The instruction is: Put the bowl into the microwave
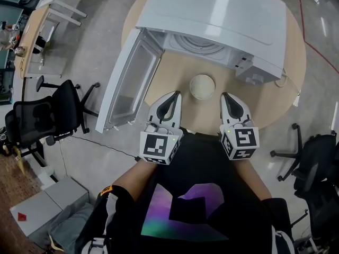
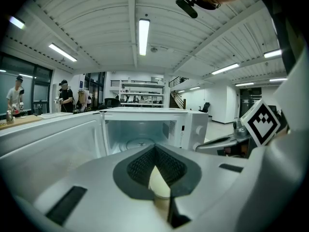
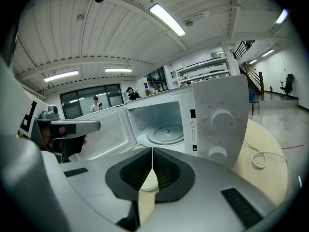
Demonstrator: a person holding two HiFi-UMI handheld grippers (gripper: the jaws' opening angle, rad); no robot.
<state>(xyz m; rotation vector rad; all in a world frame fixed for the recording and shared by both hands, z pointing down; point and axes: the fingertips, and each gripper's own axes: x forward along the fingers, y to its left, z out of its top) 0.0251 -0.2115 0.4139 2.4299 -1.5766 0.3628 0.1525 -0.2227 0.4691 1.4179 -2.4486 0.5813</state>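
We hold our left hand-held gripper [image 1: 176,95] and our right hand-held gripper [image 1: 224,95] side by side. Both have their jaws pressed together with nothing in them.

The small round cream bowl [image 1: 202,86] sits on the round tan wooden tabletop [image 1: 175,70]. It is just ahead of the two hand-held grippers and between their tips. Past the bowl stands the big white microwave [image 1: 222,15]. Its white door [image 1: 130,81] hangs wide open, ahead and to the left of our left hand-held gripper.

We think the job now is to pick up the bowl. To do it well, we should open one pair of jaws, pinch the rim, and keep the bowl flat. Then we can set it on the round glass plate [image 3: 166,133] inside.

We see a tiny sticker [image 3: 192,123] by the knobs, but it is too small to read. We can read no brand name.
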